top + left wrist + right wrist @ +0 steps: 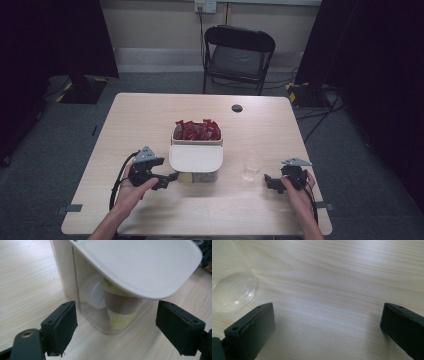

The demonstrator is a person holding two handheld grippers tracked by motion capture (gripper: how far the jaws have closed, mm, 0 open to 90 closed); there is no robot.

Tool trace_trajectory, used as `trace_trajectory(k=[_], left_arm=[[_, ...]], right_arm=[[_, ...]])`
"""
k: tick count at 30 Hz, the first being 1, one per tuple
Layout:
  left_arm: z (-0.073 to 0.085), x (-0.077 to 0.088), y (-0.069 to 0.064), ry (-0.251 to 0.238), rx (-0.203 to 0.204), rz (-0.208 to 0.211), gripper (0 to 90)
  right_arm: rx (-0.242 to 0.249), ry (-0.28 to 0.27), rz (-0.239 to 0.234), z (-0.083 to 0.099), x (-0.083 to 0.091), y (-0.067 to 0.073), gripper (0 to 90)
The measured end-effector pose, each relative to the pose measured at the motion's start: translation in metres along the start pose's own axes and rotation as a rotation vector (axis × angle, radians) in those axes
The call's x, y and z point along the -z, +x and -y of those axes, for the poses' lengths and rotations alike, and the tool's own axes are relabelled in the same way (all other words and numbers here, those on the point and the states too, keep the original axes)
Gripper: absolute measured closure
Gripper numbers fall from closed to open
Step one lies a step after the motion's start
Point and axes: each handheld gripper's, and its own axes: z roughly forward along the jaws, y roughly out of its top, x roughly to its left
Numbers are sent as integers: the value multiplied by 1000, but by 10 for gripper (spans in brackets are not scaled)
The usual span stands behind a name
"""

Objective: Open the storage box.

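Observation:
A cream two-part container [196, 159] stands mid-table: its far bin holds red sachets [197, 130], and its near clear-walled bin [100, 315] sits under a white lid [140, 265] with yellowish packets [120, 320] inside. My left gripper [167, 179] is open, held just left of the near bin with its jaws toward the bin's corner. A clear plastic cup [251, 166] stands right of the container; its base [230, 291] shows at the upper left in the right gripper view. My right gripper [270, 182] is open over bare table, just right of the cup.
A dark round hole [237, 108] is set in the tabletop [150, 120] near the far edge. A black folding chair [237, 57] stands beyond the table. Black tape marks [74, 207] sit at the near corners.

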Motion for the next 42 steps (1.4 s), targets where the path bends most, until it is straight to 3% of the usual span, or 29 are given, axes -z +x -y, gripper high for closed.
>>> trace_trajectory(k=[1,2,3,4,8,11,23,42], left_arm=[[0,0,0,0,0,0,169],[-1,-2,0,3,17,50,170],[-1,-2,0,3,17,50,169],[-1,-4,-3,12,-30,-2,169],[-2,-5,-2,29,-36,-5,169],[-4,-7,-1,0,-20,-6,170],[-6,-6,-2,4,-21,-8,168],[-18,5,0,-49,-17,15,162]], right_arm=[[0,0,0,0,0,0,0],[0,0,0,0,0,0,0],[0,0,0,0,0,0,0],[0,0,0,0,0,0,0],[0,0,0,0,0,0,0],[0,0,0,0,0,0,0],[1,0,0,0,0,0,0],[0,0,0,0,0,0,0]])
